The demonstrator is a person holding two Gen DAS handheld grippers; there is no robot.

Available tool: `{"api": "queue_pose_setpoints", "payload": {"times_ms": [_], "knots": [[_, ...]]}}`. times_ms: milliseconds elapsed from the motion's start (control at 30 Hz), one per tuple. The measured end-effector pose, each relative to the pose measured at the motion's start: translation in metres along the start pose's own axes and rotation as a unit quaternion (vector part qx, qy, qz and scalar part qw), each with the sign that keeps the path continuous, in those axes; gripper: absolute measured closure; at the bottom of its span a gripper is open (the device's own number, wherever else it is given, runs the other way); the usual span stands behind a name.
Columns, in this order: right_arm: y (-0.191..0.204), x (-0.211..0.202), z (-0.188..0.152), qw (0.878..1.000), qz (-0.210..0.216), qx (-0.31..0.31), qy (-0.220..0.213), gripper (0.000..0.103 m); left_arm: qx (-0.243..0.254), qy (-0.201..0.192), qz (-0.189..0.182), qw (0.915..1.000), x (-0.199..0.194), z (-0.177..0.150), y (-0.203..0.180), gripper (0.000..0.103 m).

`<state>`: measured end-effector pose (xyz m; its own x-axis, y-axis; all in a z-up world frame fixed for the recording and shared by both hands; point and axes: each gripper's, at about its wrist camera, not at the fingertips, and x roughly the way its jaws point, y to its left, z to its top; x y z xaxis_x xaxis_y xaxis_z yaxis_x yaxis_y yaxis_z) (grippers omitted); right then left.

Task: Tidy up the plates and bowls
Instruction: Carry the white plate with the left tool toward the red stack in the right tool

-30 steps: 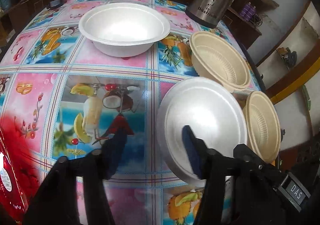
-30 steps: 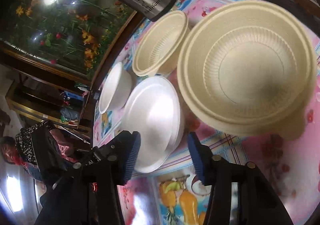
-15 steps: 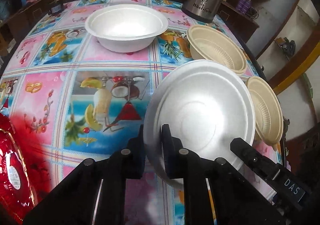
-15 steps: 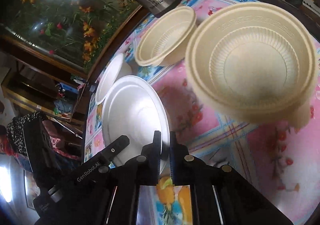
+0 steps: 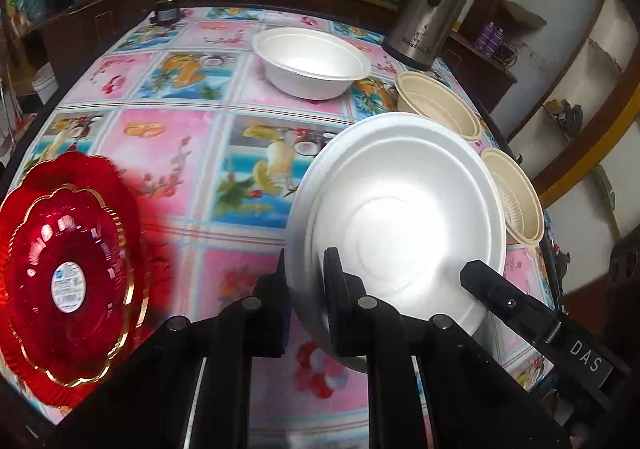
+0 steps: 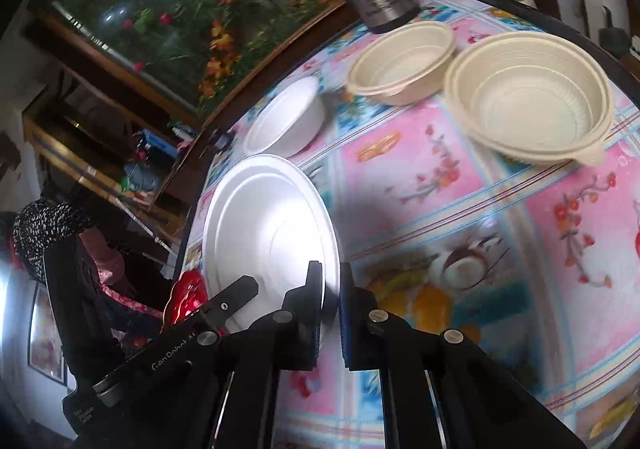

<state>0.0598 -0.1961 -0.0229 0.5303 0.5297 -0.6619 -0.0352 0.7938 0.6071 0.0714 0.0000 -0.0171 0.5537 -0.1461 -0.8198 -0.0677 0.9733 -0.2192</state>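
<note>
Two pairs of tongs, left tongs (image 5: 306, 281) and right tongs (image 6: 330, 289), clamp opposite rims of the round white foam plate (image 5: 400, 217), tilted above the surface (image 5: 224, 129); its underside is hidden. Near the right edge, two beige ribbed plastic bowls (image 6: 528, 97) sit, partly covered.

White foam plate (image 5: 400, 225), round and shallow, being held tilted above the tablecloth, near rim being pinched on two sides. White foam bowl (image 5: 316, 67) standing upright beyond the plate, well apart from it. Two beige ribbed bowls sitting upright to the right of the plate: one (image 5: 440, 109) just behind its far rim, the other (image 5: 516, 201) partly hidden behind its right edge. Red scalloped plate with a gold rim (image 5: 68, 269) lying flat, well apart to the left of the white plate.
</note>
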Motion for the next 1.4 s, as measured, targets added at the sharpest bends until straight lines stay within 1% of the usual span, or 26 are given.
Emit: {"api": "queue_pose_setpoints", "payload": {"times_ms": [433, 800, 1100, 1400], "knots": [[0.071, 0.008, -0.033, 0.997, 0.027, -0.074, 0.02, 0.096, -0.05, -0.044, 0.023, 0.9975, -0.048, -0.023, 0.067, 0.091], [0.128, 0.03, -0.052, 0.99, 0.054, -0.126, 0.046, 0.096, -0.093, -0.075, 0.056, 0.9912, -0.082, -0.032, 0.12, 0.09], [0.164, 0.054, -0.065, 0.983, 0.068, -0.156, 0.07, 0.095, -0.12, -0.084, 0.08, 0.9859, -0.091, -0.036, 0.155, 0.09], [0.177, 0.07, -0.073, 0.98, 0.07, -0.166, 0.085, 0.095, -0.131, -0.081, 0.091, 0.9839, -0.089, -0.038, 0.171, 0.09]]}}
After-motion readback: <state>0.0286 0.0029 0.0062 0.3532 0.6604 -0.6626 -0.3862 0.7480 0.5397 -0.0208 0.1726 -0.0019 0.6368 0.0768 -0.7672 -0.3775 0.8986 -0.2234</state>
